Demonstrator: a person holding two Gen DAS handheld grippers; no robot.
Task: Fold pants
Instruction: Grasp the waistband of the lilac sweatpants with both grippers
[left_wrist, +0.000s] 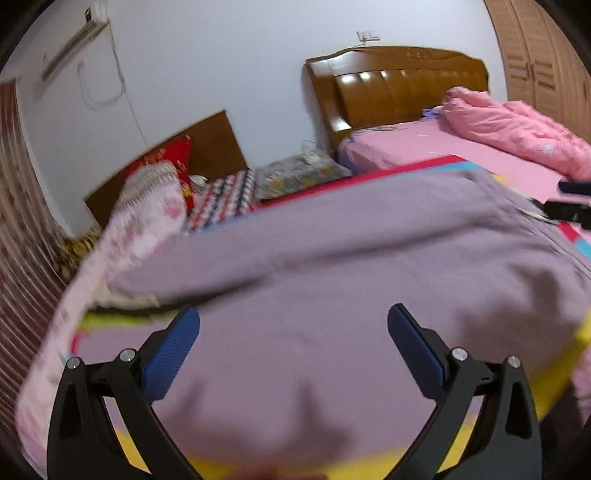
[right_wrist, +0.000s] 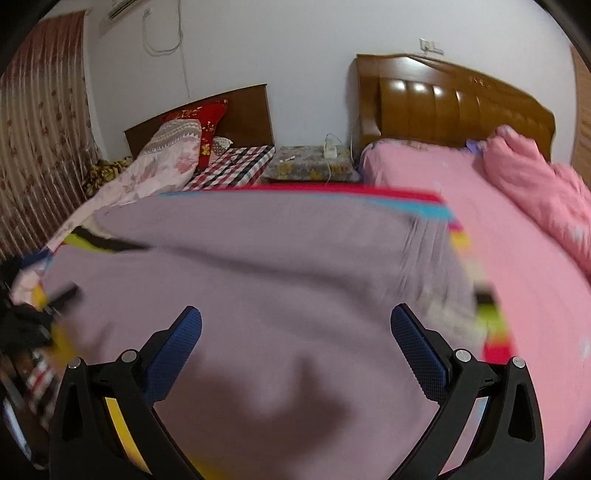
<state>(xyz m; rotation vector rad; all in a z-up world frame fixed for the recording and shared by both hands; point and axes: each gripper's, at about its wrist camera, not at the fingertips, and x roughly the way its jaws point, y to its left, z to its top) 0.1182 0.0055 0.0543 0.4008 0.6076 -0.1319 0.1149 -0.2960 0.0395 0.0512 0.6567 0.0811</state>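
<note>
Across the pink bed (right_wrist: 509, 258), on a bright striped mat (right_wrist: 406, 195), your mauve pants (right_wrist: 258, 266) lie spread, soft and gently creased. Your left claw (left_wrist: 293, 334) and right claw (right_wrist: 296, 334) gape wide above them, blue textured pads (right_wrist: 177, 354) empty.

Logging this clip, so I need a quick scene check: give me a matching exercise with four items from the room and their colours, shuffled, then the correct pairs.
Items:
1. pants
2. quilt
3. headboard
4. cushion

Colours:
A. red
B. mauve
C. pink
D. brown wood

Pairs: 1-B, 2-C, 3-D, 4-A
</note>
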